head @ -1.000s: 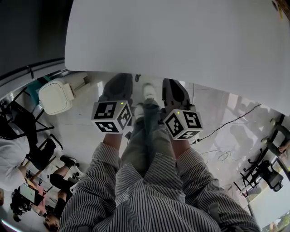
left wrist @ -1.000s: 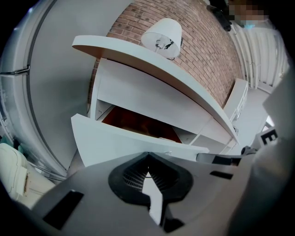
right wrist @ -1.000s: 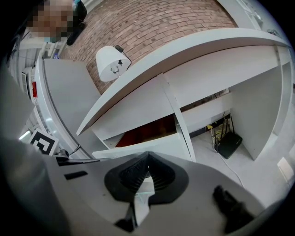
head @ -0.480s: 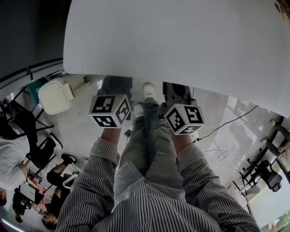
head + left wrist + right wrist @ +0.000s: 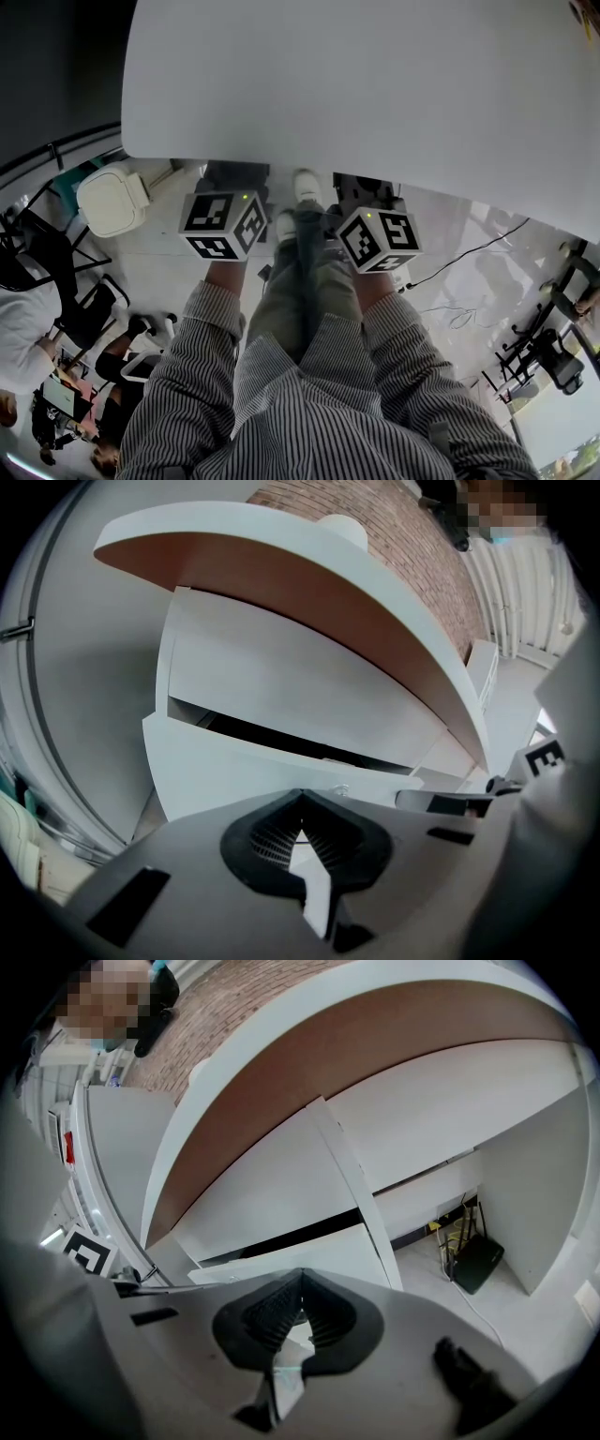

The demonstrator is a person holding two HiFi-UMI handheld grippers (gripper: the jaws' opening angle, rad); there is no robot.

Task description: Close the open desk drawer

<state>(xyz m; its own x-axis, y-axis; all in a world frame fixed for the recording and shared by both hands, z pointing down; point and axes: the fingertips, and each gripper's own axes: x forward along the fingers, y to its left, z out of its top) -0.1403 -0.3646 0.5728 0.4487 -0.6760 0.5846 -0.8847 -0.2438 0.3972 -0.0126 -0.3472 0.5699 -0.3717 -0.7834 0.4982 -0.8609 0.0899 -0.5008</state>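
Looking down from the head, the white desk [image 5: 375, 84] fills the view from ten o'clock round to two. Both grippers are tucked just under its near edge, with striped sleeves [image 5: 187, 375] trailing back to six. Their marker cubes sit side by side, the left cube [image 5: 223, 225] at nine o'clock of the right cube [image 5: 378, 239], with jeans and white shoes [image 5: 306, 187] between them.

Now the left gripper [image 5: 300, 801]: jaws pressed together, ribbed pads meeting at the tips, nothing caught between. The right gripper [image 5: 300, 1279] is the same, closed tip to tip and empty.

The drawer [image 5: 225, 761] stands a little way out. A dark slot runs along its top edge, between its white front and the panel [image 5: 281, 686] above. In the left gripper view that front lies at twelve o'clock of the jaws, just past the tips; whether they touch it, I can't tell. The right gripper view puts the drawer at twelve as well, right beyond the tips, the slot climbing toward two o'clock.

Above it all hangs the desk's brown underside. Out at three o'clock in the right gripper view, a black box [image 5: 478, 1262] sits on the floor in the knee space with yellow cables [image 5: 448, 1232] beside it. In the head view a dark cable [image 5: 469, 253] snakes across the floor at three.
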